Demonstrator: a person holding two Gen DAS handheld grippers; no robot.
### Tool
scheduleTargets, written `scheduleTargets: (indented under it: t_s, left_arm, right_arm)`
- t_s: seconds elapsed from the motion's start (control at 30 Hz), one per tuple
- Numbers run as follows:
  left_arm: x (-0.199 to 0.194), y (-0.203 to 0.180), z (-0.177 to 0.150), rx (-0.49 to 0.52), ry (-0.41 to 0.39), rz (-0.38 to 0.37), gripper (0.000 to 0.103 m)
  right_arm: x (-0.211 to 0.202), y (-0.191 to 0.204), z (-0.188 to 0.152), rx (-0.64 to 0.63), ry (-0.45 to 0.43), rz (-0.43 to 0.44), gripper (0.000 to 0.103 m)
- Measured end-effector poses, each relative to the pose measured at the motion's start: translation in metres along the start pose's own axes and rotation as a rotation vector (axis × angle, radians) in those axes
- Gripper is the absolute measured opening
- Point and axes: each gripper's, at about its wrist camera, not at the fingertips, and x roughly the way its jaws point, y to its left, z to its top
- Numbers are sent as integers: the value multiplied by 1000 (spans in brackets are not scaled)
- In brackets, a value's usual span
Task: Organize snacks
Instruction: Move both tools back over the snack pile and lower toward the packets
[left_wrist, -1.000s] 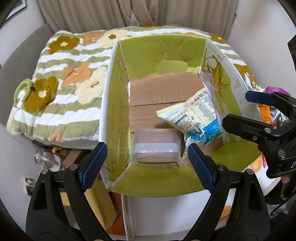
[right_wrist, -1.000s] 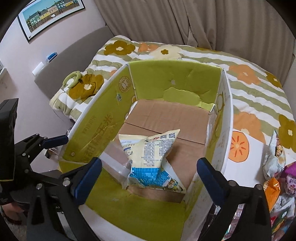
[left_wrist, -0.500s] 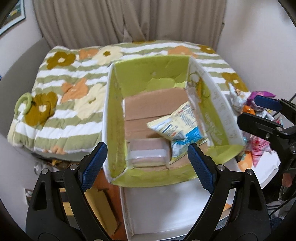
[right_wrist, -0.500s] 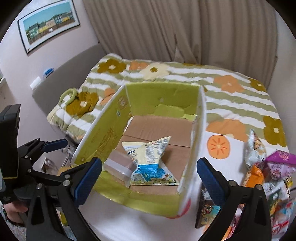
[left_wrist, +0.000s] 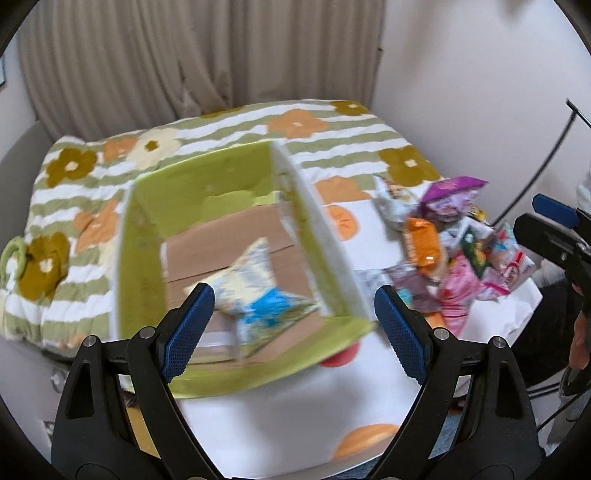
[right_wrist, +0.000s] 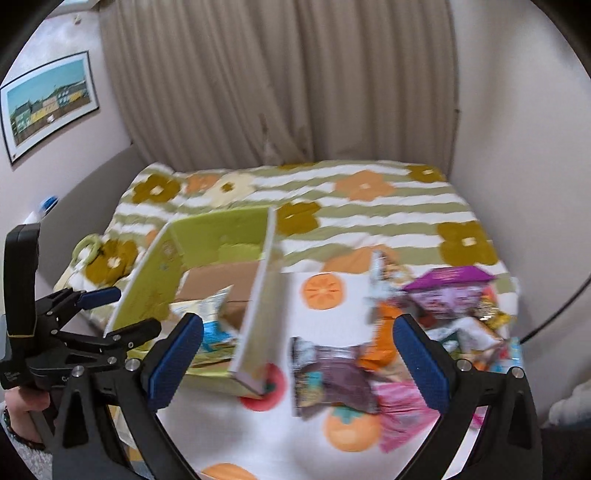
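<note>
A green-lined cardboard box (left_wrist: 144, 243) stands open on the bed, with a pale yellow and blue snack bag (left_wrist: 255, 291) lying inside. It also shows in the right wrist view (right_wrist: 159, 269). A pile of loose snack packets (left_wrist: 454, 243) lies to the right of the box; in the right wrist view a dark purple packet (right_wrist: 332, 376) and a purple-topped one (right_wrist: 447, 288) stand out. My left gripper (left_wrist: 293, 328) is open and empty, above the box's near edge. My right gripper (right_wrist: 299, 360) is open and empty, above the packets beside the box.
The striped flowered bedspread (left_wrist: 81, 192) covers the bed behind the box. A white cloth with orange fruit prints (right_wrist: 321, 291) lies under the packets. Curtains (right_wrist: 280, 81) and walls close the back and right. A framed picture (right_wrist: 48, 107) hangs on the left wall.
Both grippers have pulled back and up from the box and swung right, bringing the snack pile into view. The snack bag stays in the box. Both stay open.
</note>
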Motion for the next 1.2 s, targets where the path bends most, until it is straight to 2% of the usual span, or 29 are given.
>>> scheduleTargets:
  t_s: [0.27, 0.4, 0.57, 0.8, 0.93, 1.2]
  left_arm:
    - [24, -100, 7, 8, 29, -77, 87]
    - [40, -147, 3, 22, 54, -81, 87]
    - [70, -195, -9, -14, 107, -115, 87]
    - [122, -232, -27, -59, 139, -139, 87]
    - [153, -241, -37, -62, 145, -121, 87]
    - [185, -252, -46, -42, 139, -100, 87]
  right_arm:
    - [-32, -88, -16, 21, 2, -72, 102]
    - [-40, -132, -30, 9, 13, -107, 102]
    - [-41, -178, -49, 24, 45, -87, 102]
    - [-12, -224, -77, 41, 121, -50, 102]
    - [11, -237, -91, 31, 143, -48, 102]
    - [46, -248, -109, 41, 145, -54, 102]
